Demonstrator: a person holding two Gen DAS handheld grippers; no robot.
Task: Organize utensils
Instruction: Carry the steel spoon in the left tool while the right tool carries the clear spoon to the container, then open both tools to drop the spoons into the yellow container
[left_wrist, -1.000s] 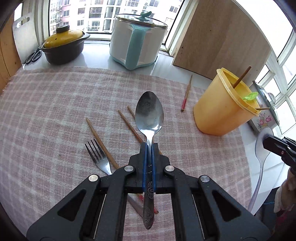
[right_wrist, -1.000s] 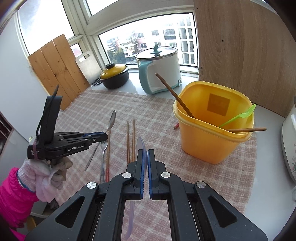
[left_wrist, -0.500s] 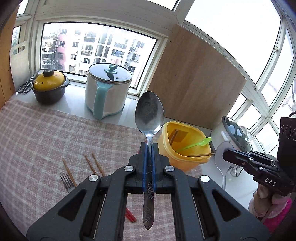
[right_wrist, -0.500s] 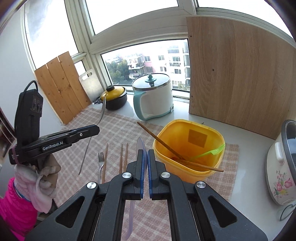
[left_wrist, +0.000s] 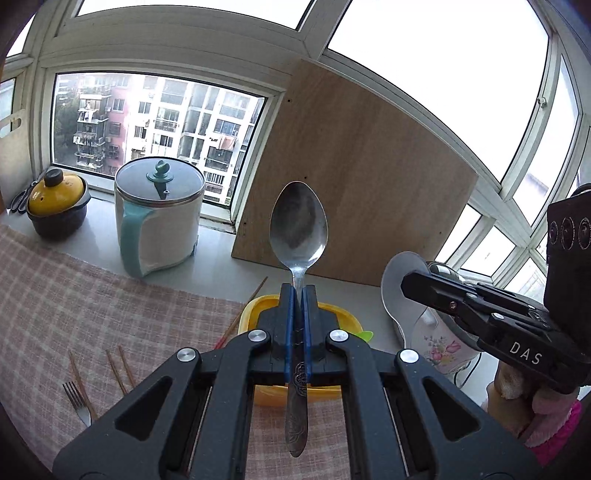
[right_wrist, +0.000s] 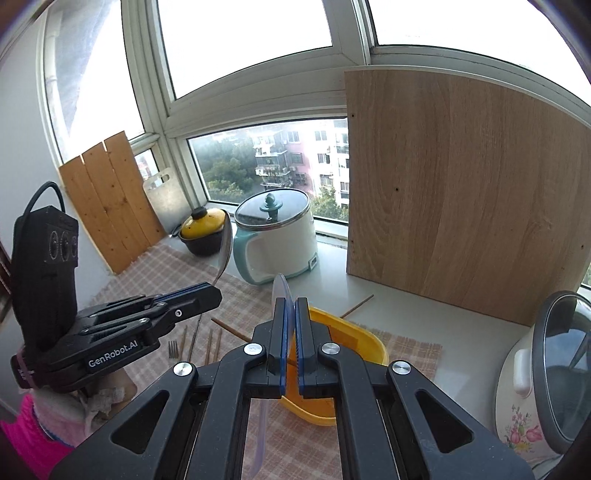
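Two wrist views, perhaps high, sharing yellow bin (left_wrist: 258, 306).

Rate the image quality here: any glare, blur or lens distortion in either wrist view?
Left wrist: upper window panes blown out white, frames bowed by the fisheye, metal spoon sharp. Right wrist: same overexposed sky, wooden board curved, no motion blur.

Legible markings, two entries:
- "DAS": white capitals on the black side arm of the right tool (left_wrist: 408, 286), seen from the left wrist view.
- "GenRobot.AI": white lettering on the black side arm of the left tool (right_wrist: 218, 293), seen from the right wrist view.
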